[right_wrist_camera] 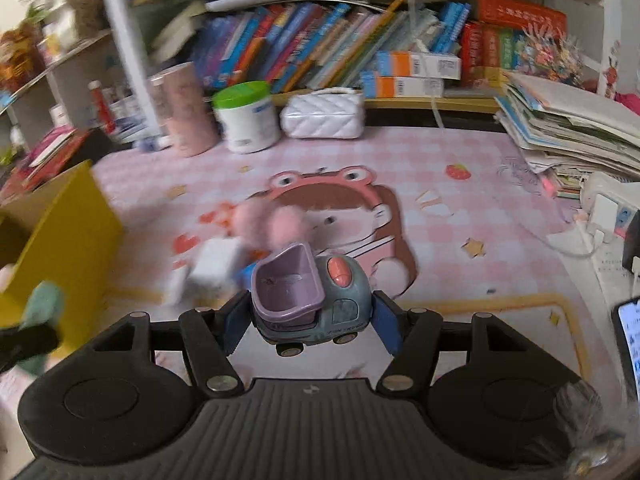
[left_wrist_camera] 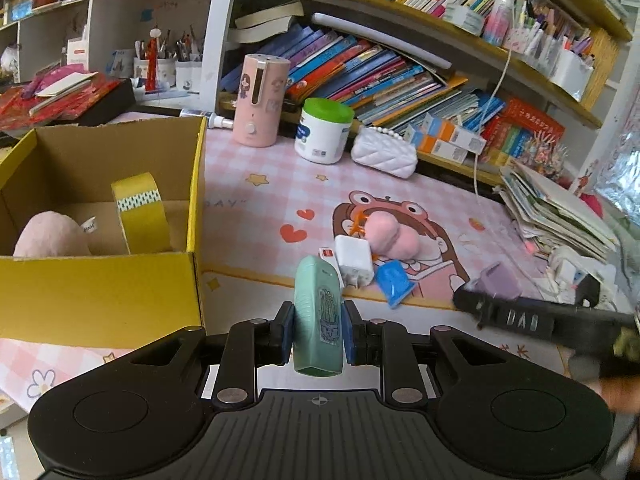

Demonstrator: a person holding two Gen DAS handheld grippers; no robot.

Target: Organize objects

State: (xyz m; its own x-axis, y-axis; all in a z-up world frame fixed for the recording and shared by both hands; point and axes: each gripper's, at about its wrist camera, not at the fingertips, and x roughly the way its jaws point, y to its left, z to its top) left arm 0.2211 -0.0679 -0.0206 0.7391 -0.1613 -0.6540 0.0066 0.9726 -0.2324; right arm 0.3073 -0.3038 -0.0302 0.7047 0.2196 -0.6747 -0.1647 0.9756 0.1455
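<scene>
1. Now my left gripper [left_wrist_camera: 318, 330] has its fingers clamped on a green case [left_wrist_camera: 319, 316], upright, lifted above the worktop [left_wrist_camera: 256, 216] just right of the yellow box [left_wrist_camera: 96, 296].
2. My right gripper [right_wrist_camera: 310, 320] has its fingers pressed on a toy truck [right_wrist_camera: 308, 300], off the worktop.
3. Tape [left_wrist_camera: 140, 212] and a pink plush [left_wrist_camera: 52, 236] lie inside the box.
4. A white charger [left_wrist_camera: 354, 260] and a blue piece [left_wrist_camera: 394, 282] lie on the worktop.

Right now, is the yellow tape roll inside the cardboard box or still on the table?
Inside. The yellow tape roll stands on edge within the cardboard box, beside a pink plush toy.
</scene>
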